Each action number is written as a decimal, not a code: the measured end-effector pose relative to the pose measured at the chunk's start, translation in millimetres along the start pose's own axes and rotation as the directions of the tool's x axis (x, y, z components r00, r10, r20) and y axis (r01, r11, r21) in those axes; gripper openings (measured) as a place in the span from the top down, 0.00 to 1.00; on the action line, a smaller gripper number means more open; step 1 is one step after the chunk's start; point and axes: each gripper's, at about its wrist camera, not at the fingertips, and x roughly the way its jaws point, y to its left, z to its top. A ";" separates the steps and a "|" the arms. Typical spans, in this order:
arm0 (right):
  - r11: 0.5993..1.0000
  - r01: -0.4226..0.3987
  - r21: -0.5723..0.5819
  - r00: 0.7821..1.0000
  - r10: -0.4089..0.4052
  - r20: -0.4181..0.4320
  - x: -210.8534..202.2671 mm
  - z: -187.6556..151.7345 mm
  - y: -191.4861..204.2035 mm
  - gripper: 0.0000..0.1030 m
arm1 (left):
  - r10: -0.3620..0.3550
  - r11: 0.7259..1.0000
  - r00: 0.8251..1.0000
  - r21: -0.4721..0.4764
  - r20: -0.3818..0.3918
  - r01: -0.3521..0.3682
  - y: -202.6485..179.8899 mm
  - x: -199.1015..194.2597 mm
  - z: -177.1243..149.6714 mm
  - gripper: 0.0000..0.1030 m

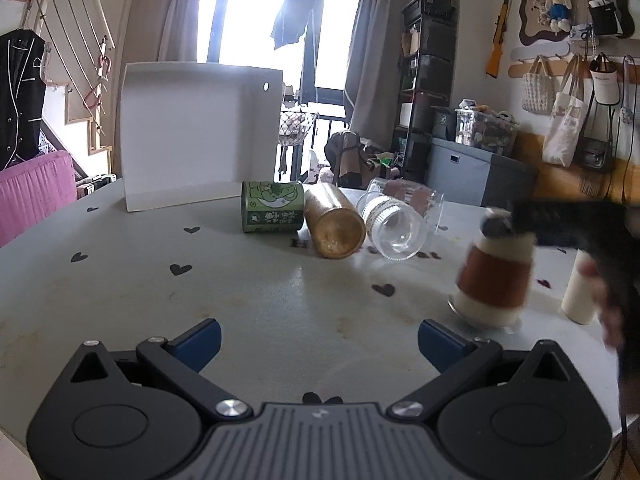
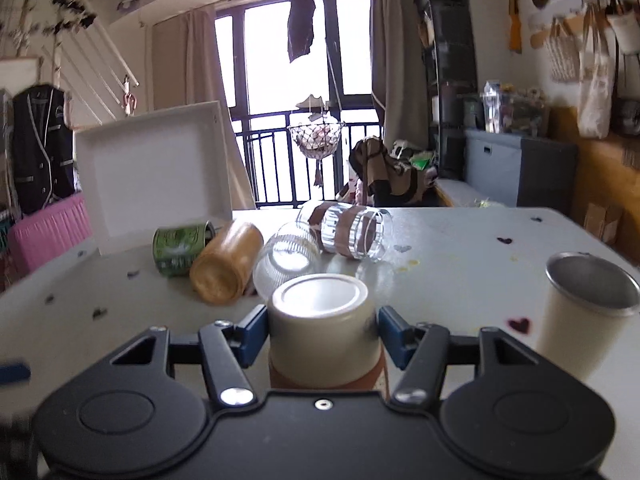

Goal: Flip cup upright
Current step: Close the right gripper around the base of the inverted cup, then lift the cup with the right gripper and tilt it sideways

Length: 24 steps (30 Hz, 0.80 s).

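- My right gripper (image 2: 323,330) clamps one cream cup with a brown band (image 1: 494,276), base up, rim at the table (image 1: 260,304).
- My left gripper (image 1: 319,338) hangs wide open, holding nothing.
- Four cups lie on their sides (one green (image 1: 273,207), one gold (image 1: 334,220), two glass (image 1: 394,226)).
- One steel-lined cup (image 2: 588,312) stands upright.

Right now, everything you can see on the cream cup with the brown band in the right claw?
The cream cup with the brown band stands base-up, rim down on the table. Its body looks matte cream, with a brown sleeve around the middle and a flat, ringed base on top. The right claw has a blue pad on each side near the base. The left wrist view is motion-blurred. An upright cream tumbler stands apart.
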 end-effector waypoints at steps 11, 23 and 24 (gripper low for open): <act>0.993 0.075 -0.095 0.985 -0.058 0.164 66.3 23.6 9.7 0.41 | 0.031 0.999 0.999 -0.037 0.009 -0.031 12.6 2.4 3.4 0.00; 0.989 -0.003 -0.145 0.974 0.036 0.224 5.5 -45.6 12.1 0.41 | -0.210 0.971 0.977 -0.122 -0.042 0.203 3.0 25.6 36.0 0.01; 0.992 -0.025 -0.123 0.976 0.050 0.210 5.3 -43.5 8.1 0.41 | -0.233 0.968 0.970 -0.108 -0.067 0.225 -2.0 32.7 39.0 0.03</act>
